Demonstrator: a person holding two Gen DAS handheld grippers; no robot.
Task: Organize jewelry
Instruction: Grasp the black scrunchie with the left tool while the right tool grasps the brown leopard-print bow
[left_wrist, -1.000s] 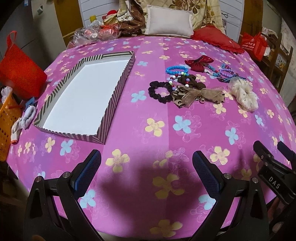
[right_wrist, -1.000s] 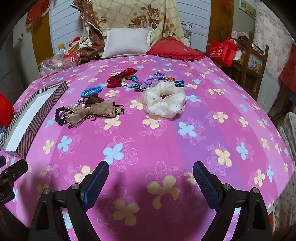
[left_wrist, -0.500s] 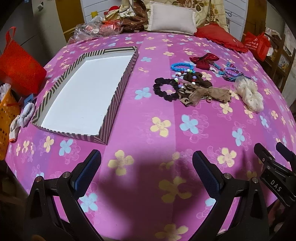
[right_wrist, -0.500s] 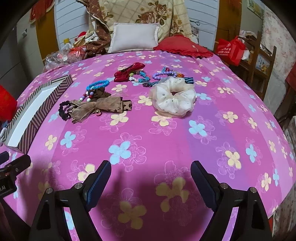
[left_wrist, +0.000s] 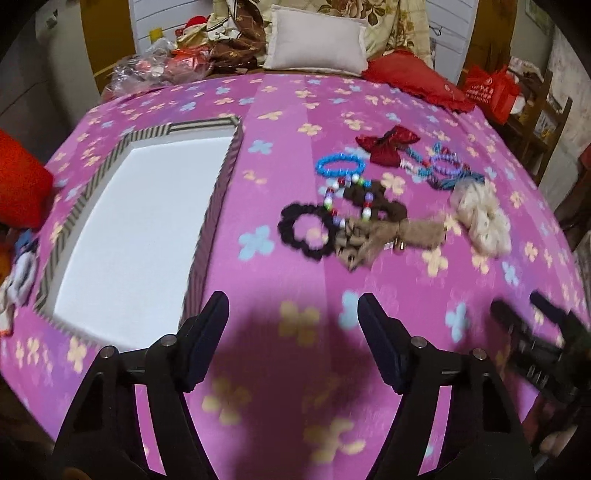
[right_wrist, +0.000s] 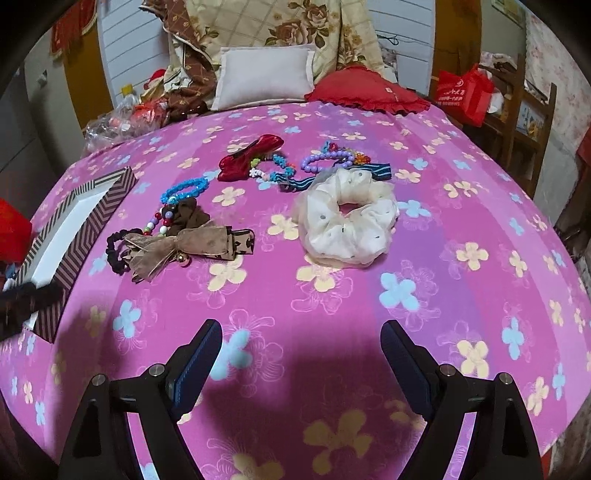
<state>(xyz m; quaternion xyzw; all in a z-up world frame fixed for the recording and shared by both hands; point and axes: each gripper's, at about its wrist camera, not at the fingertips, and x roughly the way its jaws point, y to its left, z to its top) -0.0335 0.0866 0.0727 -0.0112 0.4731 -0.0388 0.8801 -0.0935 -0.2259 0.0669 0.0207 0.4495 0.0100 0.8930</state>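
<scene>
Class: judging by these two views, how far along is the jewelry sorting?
Nothing is done yet: the striped box holds nothing. Neither the left gripper, whose jaws have just been closing, nor the right gripper holds anything. The cream scrunchie, blue bracelet and other pieces remain on the bedspread.

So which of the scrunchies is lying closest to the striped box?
The black scrunchie, a thin dark ring left of the brown bow; the cream scrunchie lies far right.
</scene>
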